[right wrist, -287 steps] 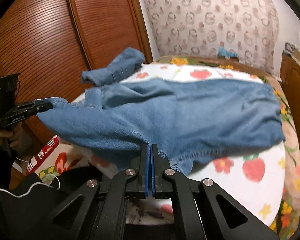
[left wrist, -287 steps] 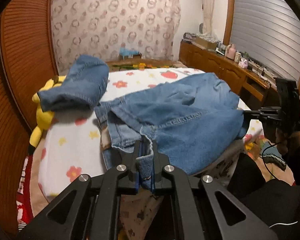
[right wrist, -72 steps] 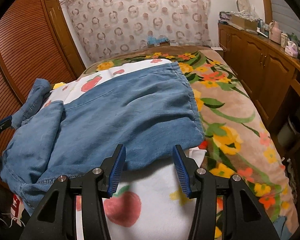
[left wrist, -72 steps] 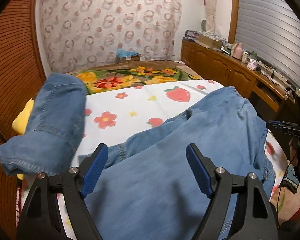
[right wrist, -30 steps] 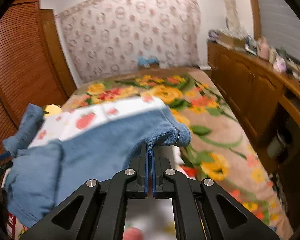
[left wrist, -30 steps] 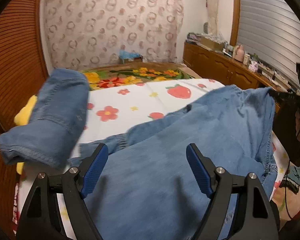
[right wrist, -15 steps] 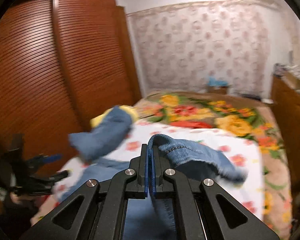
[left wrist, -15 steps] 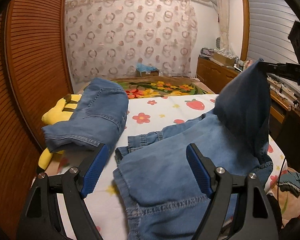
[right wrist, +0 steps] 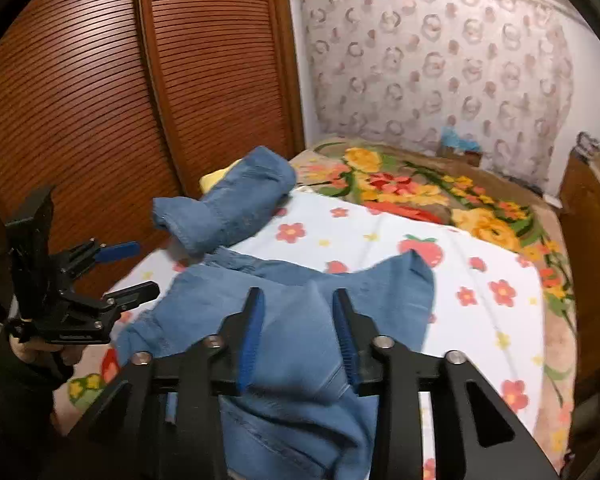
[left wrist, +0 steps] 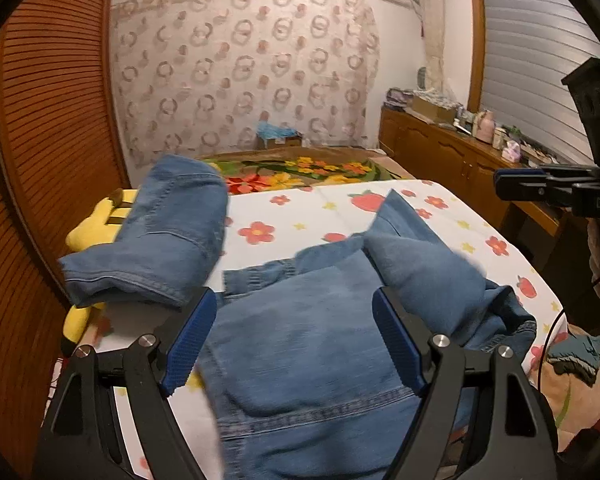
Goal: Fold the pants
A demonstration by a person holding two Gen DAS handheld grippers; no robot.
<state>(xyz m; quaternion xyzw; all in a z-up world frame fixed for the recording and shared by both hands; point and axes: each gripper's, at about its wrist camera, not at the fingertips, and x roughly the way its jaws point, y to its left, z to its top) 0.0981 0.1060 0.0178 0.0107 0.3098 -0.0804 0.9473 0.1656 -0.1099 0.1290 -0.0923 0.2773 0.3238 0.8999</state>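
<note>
Warm dim indoor light, motion blur, curved fisheye edges.

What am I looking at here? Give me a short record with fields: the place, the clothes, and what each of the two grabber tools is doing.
place: bed with white strawberry-and-flower sheet
garment: blue denim pants spread on the bed, leg end thrown back over them
other item: folded blue denim piece on a yellow plush toy
left gripper: open, holding nothing
right gripper: jaws opening, hovering over the denim

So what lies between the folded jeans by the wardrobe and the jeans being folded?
In the left wrist view, a bare strip of the flowered sheet separates the folded jeans from the jeans being folded; they nearly meet at the near end.
</note>
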